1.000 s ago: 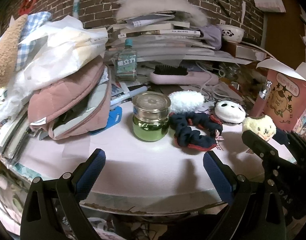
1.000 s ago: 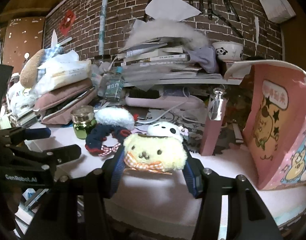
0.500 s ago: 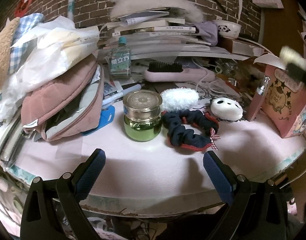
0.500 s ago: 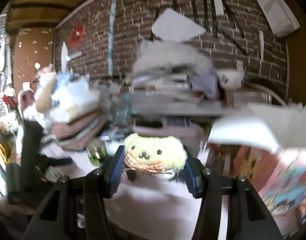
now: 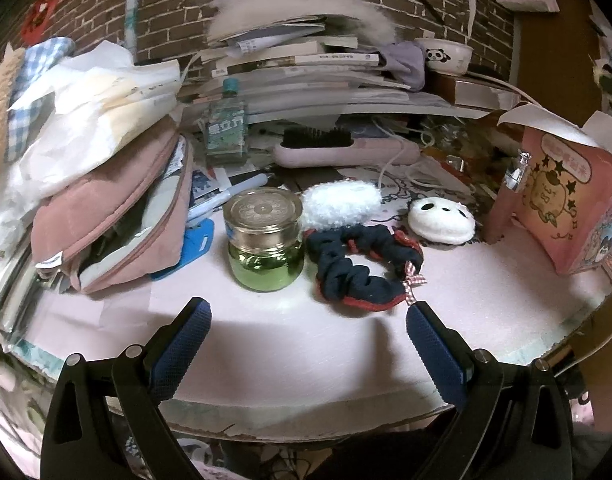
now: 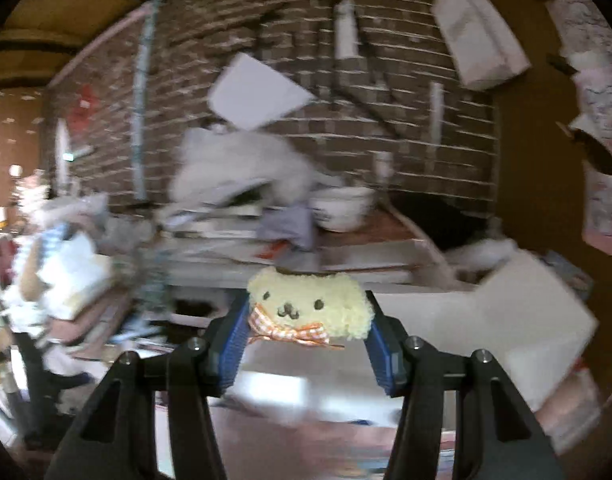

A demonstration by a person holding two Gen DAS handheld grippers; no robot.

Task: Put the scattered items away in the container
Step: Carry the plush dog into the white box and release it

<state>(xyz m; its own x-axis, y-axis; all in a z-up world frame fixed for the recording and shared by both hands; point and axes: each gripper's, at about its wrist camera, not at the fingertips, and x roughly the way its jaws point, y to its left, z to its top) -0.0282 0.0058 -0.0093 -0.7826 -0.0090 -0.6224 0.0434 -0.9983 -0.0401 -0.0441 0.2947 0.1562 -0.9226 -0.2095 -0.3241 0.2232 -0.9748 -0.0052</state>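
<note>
Now my right gripper (image 6: 306,334) pinches yellow plush (image 6: 308,304), airborne; white open box (image 6: 506,320) lies lower right of frame. Left gripper (image 5: 306,324) spread, idle before scrunchie (image 5: 360,266).

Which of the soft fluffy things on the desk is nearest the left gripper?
The navy scrunchie with red trim, lying just ahead of the left gripper. The white fluffy piece and panda-face puff sit farther back.

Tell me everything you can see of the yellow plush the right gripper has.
The yellow plush is a fuzzy, pale-yellow dog face with black dot eyes, a small stitched nose and mouth, and an orange-and-white checked bow under its chin. It sits upright, facing the camera, clamped from both sides between the blue pads of the right gripper. It is held in the air; nothing else visibly touches it. The background is motion-blurred.
</note>
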